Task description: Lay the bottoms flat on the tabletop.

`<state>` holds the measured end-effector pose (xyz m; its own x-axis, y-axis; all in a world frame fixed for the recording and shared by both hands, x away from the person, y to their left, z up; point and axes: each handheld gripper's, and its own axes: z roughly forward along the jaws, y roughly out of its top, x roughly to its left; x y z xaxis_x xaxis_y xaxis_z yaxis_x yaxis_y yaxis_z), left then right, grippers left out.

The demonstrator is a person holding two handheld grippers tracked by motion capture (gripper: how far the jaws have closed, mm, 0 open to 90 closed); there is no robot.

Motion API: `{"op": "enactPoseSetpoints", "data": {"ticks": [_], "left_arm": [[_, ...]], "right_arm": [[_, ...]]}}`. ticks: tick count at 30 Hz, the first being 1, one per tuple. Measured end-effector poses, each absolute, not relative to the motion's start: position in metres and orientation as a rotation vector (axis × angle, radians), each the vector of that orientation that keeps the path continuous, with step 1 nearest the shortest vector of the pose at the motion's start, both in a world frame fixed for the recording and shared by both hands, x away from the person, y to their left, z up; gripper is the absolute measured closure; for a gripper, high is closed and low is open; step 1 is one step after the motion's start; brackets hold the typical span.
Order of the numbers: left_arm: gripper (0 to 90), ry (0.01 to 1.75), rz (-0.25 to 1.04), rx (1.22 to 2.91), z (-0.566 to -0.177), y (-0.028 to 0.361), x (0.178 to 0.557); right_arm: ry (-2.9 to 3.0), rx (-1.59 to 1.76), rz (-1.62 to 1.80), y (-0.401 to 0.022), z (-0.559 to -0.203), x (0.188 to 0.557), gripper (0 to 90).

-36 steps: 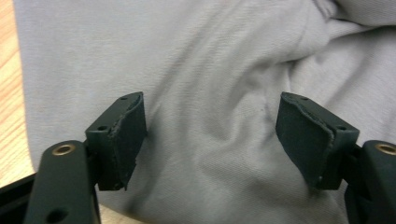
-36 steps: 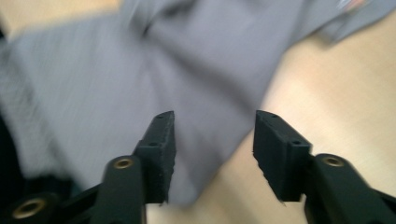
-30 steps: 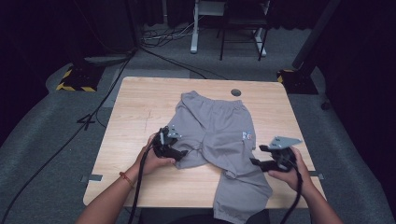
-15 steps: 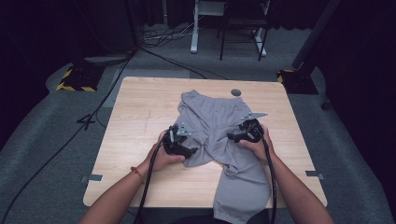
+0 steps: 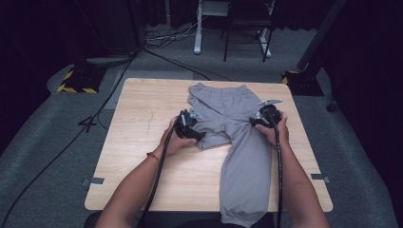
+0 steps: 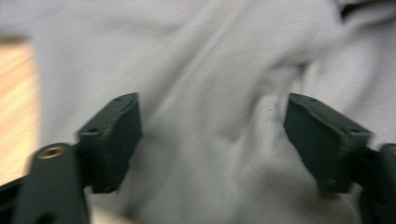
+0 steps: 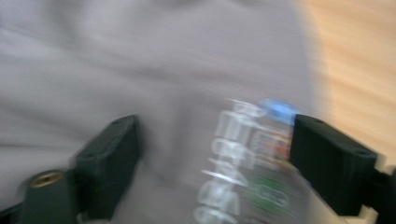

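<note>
Two grippers rest on grey sweatpants (image 5: 237,128) spread across the middle of the wooden table (image 5: 138,123). At centre-left, the left gripper (image 5: 191,124) is spread wide over bunched cloth; centre-right, the right gripper (image 5: 263,115) gapes above a printed logo (image 7: 243,154).

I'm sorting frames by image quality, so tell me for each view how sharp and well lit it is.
High view: sharp and evenly lit on the wooden table and grey trousers, the room beyond falling into darkness. Left gripper view: the grey cloth is smeared by motion blur between the open left tool. Right gripper view: blur streaks the printed label past reading, between the open right tool.
</note>
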<state>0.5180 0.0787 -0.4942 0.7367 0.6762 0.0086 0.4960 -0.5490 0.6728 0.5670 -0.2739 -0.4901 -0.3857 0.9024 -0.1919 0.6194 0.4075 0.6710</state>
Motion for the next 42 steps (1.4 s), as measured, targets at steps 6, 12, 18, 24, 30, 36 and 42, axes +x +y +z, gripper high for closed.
{"op": "enactPoseSetpoints", "data": {"ticks": [6,12,18,24,30,36,42], "left_arm": [[25.1,0.776,0.319,2.233,-0.472,0.093,0.494],[21.0,0.702,0.34,2.292,-0.467,0.123,0.449],[17.0,0.71,0.278,2.342,-0.482,0.149,0.42],[16.5,0.741,0.261,2.34,-0.497,0.166,0.411],[15.3,0.741,0.267,2.288,-0.502,0.175,0.411],[15.3,0.747,0.271,2.282,-0.503,0.174,0.411],[15.3,0.753,0.275,2.28,-0.503,0.174,0.412]], "right_arm": [[2.126,1.268,0.794,-0.287,-0.472,0.547,30.8],[2.356,0.889,1.037,-0.229,-0.443,0.5,33.9],[2.6,0.585,1.065,-0.161,-0.449,0.463,39.8],[2.74,0.444,0.974,-0.113,-0.473,0.458,41.0],[2.74,0.527,0.938,-0.096,-0.484,0.472,49.1],[2.747,0.545,0.957,-0.087,-0.485,0.475,60.1],[2.712,0.587,0.971,-0.086,-0.486,0.486,76.6]]}}
